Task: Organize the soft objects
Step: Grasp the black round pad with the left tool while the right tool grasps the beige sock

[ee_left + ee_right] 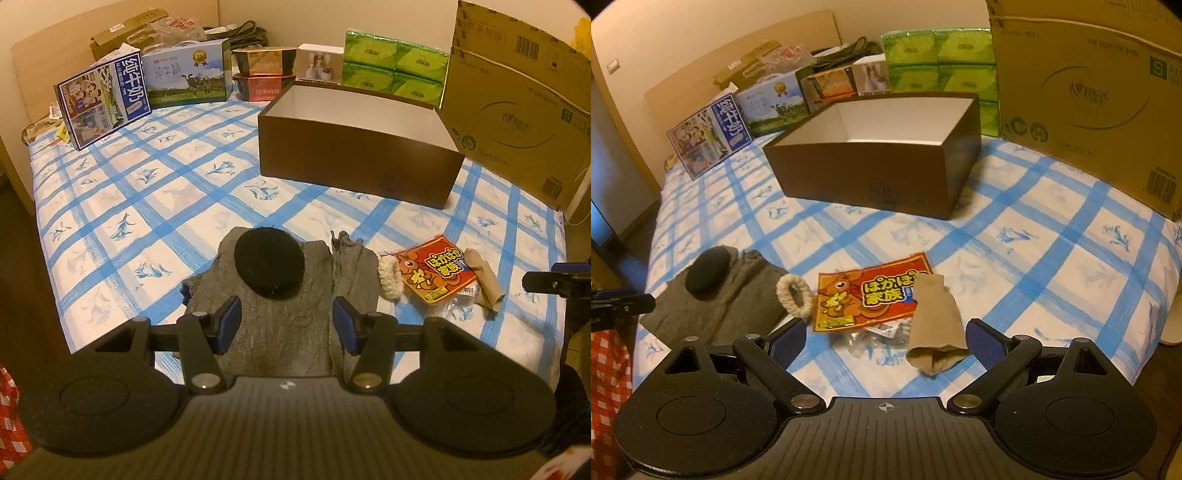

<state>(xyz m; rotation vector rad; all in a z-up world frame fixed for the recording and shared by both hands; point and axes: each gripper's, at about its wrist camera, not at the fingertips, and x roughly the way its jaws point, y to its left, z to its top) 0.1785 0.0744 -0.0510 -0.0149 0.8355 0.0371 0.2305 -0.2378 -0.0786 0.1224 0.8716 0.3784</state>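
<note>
Left gripper: the left gripper (pixel 286 325) hangs with jaws parted and nothing between them, low over the grey cloth (pixel 273 314).
Right gripper: the right gripper (pixel 885 345) is also released and empty, its jaws spread to either side of the beige sock (pixel 936 317) without touching it.
Soft things: all lie in a row on the near part of the bed (pixel 147 206). A black round pad (pixel 269 263) sits on the grey cloth; just beside the cloth is a cream scrunchie (pixel 388 277), then an orange packet (pixel 432 273), with the beige sock overlapping the packet's far edge.
Box: the open brown box (pixel 871 177) stands further back on the bed, well apart from the row, and looks empty inside.
Behind: milk cartons (pixel 103 99), green tissue packs (pixel 395 66) and a large cardboard carton (pixel 1086 92) line the back.
Step in hand: likely the approach to a first pickup; nothing appears sorted yet.
Next move: each gripper needs to drop onto its item and pinch. The sock is limp, so a grip near its middle seems safest; the cloth may carry the pad off with it.
</note>
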